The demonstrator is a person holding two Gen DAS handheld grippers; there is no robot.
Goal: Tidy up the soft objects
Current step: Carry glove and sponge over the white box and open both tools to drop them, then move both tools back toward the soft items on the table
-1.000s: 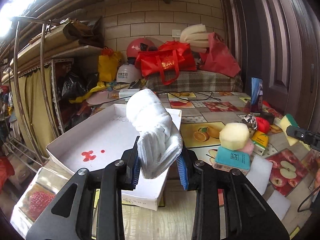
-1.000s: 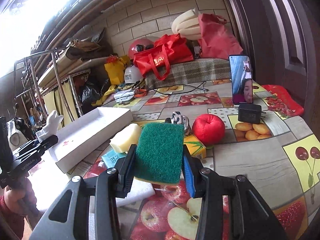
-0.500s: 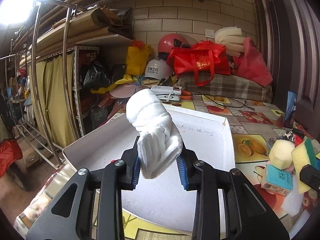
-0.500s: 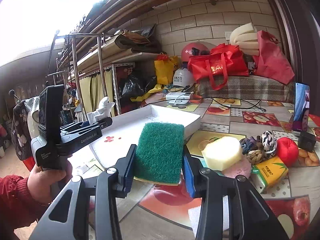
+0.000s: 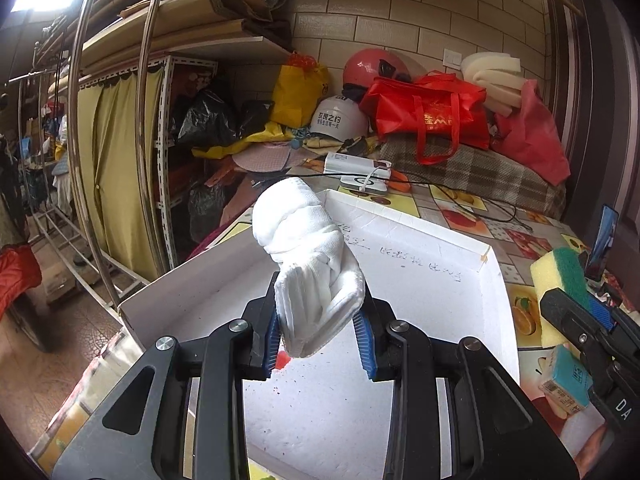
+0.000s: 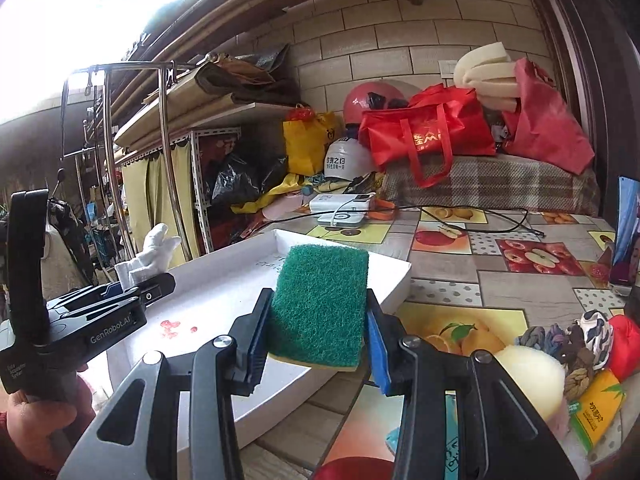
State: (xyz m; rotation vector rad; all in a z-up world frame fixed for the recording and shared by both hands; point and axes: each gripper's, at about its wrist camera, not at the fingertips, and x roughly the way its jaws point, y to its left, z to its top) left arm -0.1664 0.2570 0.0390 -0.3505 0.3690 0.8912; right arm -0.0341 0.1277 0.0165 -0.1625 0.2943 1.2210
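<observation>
My left gripper [image 5: 318, 340] is shut on a rolled white cloth glove [image 5: 308, 256] and holds it above the white tray [image 5: 448, 240]. In the right wrist view the left gripper [image 6: 132, 284] and the glove [image 6: 150, 250] hang over the tray's left rim. My right gripper [image 6: 318, 344] is shut on a green and yellow scouring sponge [image 6: 320, 306] and holds it over the tray's near right edge [image 6: 396, 280]. The sponge also shows at the right of the left wrist view [image 5: 560, 280].
A pale yellow sponge [image 6: 532, 376], a knotted rope toy [image 6: 576, 344], a red soft apple [image 6: 626, 344] and a yellow packet [image 6: 596, 408] lie right of the tray. A phone [image 6: 628, 232] stands at the right. Bags and helmets [image 6: 428, 140] fill the back. A metal rack [image 5: 112, 128] is left.
Both grippers have swung left toward the tray. The glove now hangs over the tray's inside, and the sponge has moved from above the tablecloth to the tray's near edge.
</observation>
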